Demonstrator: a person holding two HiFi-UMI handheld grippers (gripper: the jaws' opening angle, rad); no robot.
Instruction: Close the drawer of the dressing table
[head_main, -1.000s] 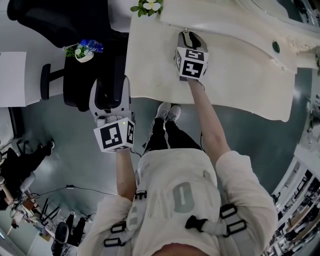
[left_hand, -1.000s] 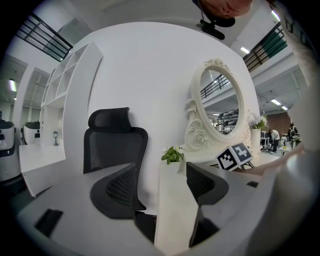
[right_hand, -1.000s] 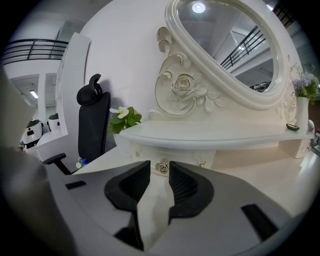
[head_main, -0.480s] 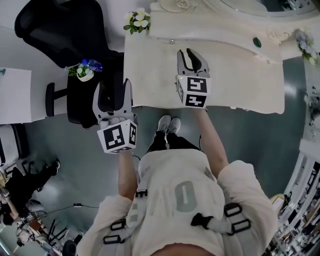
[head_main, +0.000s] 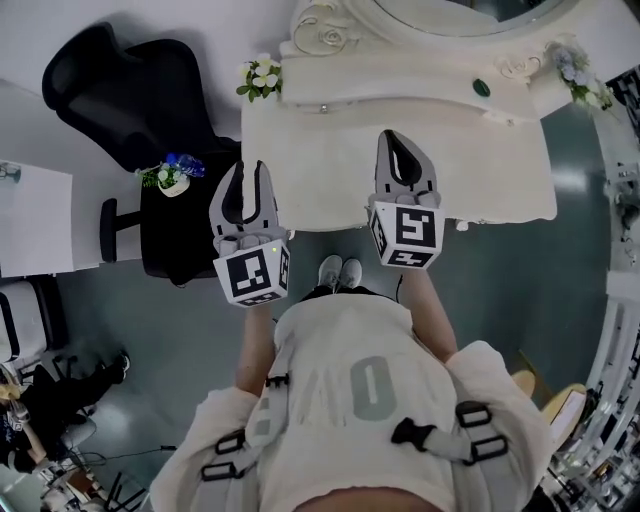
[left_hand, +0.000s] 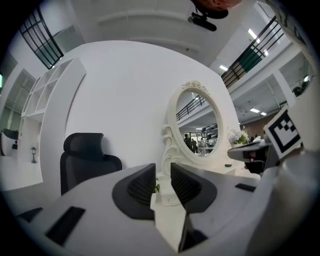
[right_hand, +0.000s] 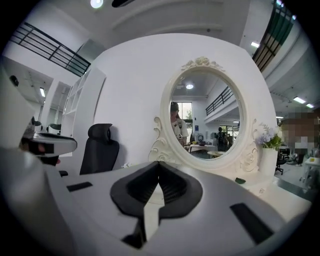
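The white dressing table (head_main: 320, 170) stands in front of me, with its oval mirror (right_hand: 202, 117) behind it. Its front edge looks flush, and no drawer sticks out in the head view. My right gripper (head_main: 399, 140) hovers over the tabletop, shut with nothing between its pads (right_hand: 159, 167). Over the table's left corner is my left gripper (head_main: 249, 170). Its jaws are closing, a narrow gap still shows between the pads, and nothing is in it (left_hand: 162, 175). Both point level toward the mirror.
A black office chair (head_main: 130, 80) stands left of the table, beside a dark stool with a small plant (head_main: 170, 175). White flowers (head_main: 262, 78) sit at the table's back left, more flowers (head_main: 572, 62) at the back right, a small green thing (head_main: 481, 88) near the mirror.
Both grippers have lifted and now point level at the mirror. The left jaws have narrowed from wide open. The right jaws have gone from slightly apart to shut.
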